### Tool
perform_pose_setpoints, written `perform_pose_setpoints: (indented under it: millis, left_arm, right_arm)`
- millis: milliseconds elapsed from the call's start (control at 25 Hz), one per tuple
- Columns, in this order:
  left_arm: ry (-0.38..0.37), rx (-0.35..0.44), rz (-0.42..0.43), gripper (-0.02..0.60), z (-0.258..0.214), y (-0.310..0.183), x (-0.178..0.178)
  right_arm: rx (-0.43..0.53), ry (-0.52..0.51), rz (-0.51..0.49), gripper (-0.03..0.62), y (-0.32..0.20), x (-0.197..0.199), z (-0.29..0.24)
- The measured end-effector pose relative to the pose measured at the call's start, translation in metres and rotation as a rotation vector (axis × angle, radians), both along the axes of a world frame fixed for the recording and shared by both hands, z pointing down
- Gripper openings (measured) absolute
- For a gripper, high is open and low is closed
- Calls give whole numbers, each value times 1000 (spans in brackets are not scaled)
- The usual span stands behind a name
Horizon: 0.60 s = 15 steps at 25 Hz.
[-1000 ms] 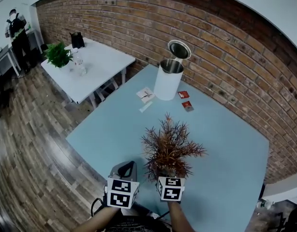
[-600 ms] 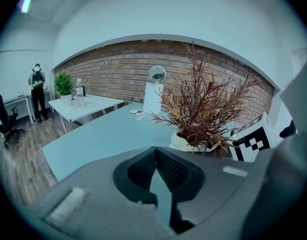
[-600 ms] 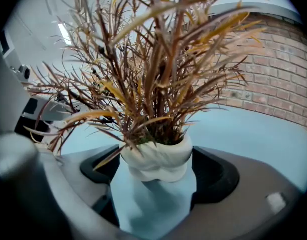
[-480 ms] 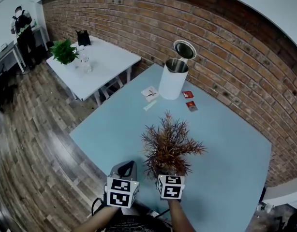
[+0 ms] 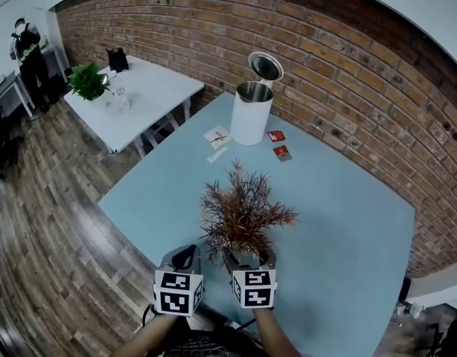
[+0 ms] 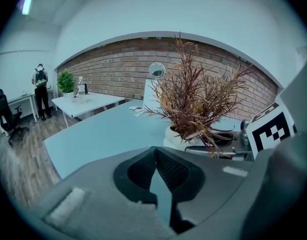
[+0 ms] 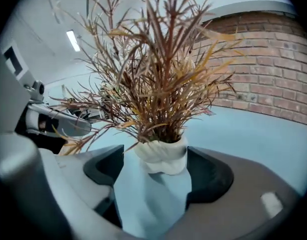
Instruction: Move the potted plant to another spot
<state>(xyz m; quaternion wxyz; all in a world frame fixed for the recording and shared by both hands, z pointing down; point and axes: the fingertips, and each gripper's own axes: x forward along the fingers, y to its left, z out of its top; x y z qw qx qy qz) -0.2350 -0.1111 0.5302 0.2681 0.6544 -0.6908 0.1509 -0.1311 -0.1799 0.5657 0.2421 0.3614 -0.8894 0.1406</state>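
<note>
The potted plant (image 5: pixel 240 213), reddish-brown spiky leaves in a small white pot (image 7: pixel 161 156), stands on the light blue table (image 5: pixel 340 222) near its front edge. My right gripper (image 5: pixel 248 261) reaches in at the pot from the near side. In the right gripper view the pot sits between the two dark pads with a gap on each side, and the jaws are closing. My left gripper (image 5: pixel 185 254) hovers just left of the plant with its jaws shut and empty (image 6: pixel 154 151). Foliage hides most of the pot in the head view.
A white cylindrical bin (image 5: pixel 251 114) with its lid up stands at the table's far side, with a paper slip (image 5: pixel 216 136) and two red packets (image 5: pixel 277 143) beside it. A white table (image 5: pixel 139 99) with a green plant (image 5: pixel 87 82) is at left. A person (image 5: pixel 24 47) stands far left.
The head view has shifted, so the plant sits a little further left and higher in the picture. Both grippers stay close to the pot, the right one now tighter around its base.
</note>
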Motion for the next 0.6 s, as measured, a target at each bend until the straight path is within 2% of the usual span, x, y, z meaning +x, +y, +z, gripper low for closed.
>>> perform_pose_setpoints:
  millis: [200, 400, 600]
  left_arm:
    - [-1, 1, -26, 0, 5, 3, 13]
    - [3, 25, -46, 0, 10, 8, 26]
    - [-7, 52, -53, 2, 5, 14, 37]
  right_arm:
    - [10, -23, -44, 358, 9, 12, -9]
    - [15, -36, -89, 284, 21, 29, -16]
    - [9, -35, -119, 264, 33, 46, -16]
